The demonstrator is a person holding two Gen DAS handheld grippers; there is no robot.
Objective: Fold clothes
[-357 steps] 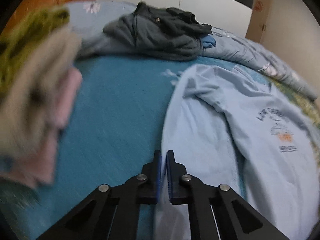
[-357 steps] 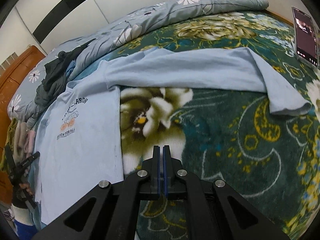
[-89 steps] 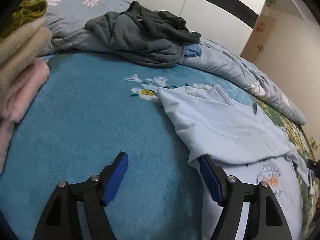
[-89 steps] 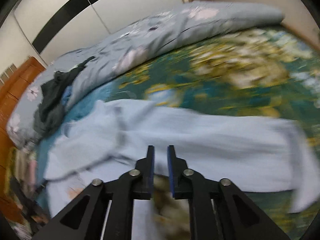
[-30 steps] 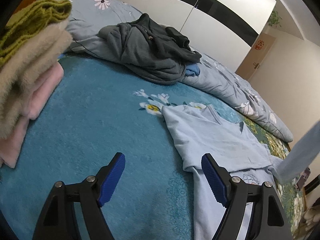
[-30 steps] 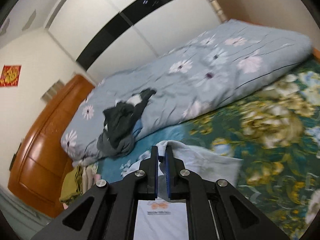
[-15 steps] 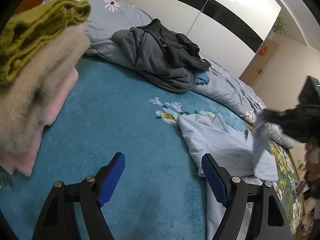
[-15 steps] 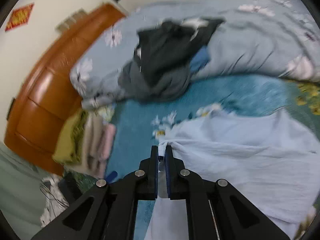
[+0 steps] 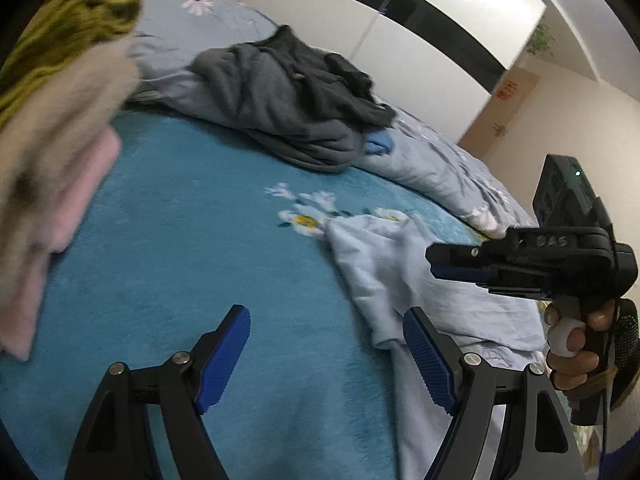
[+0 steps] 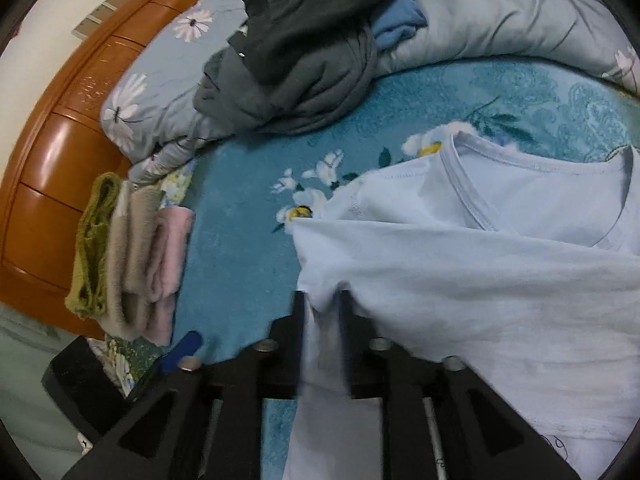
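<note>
Pale blue T-shirt [image 10: 500, 280] spread on teal floral blanket, ribbed neckline showing at top, one sleeve folded across the body, creased, printed graphic partly visible near lower edge, folded corner of fabric lying between jaws of right gripper [image 10: 322, 300], which have just been opening

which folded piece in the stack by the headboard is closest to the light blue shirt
The pink one. It lies on the shirt's side of the stack, with the beige piece next to it and the olive-green knit farthest, against the wooden headboard.
</note>
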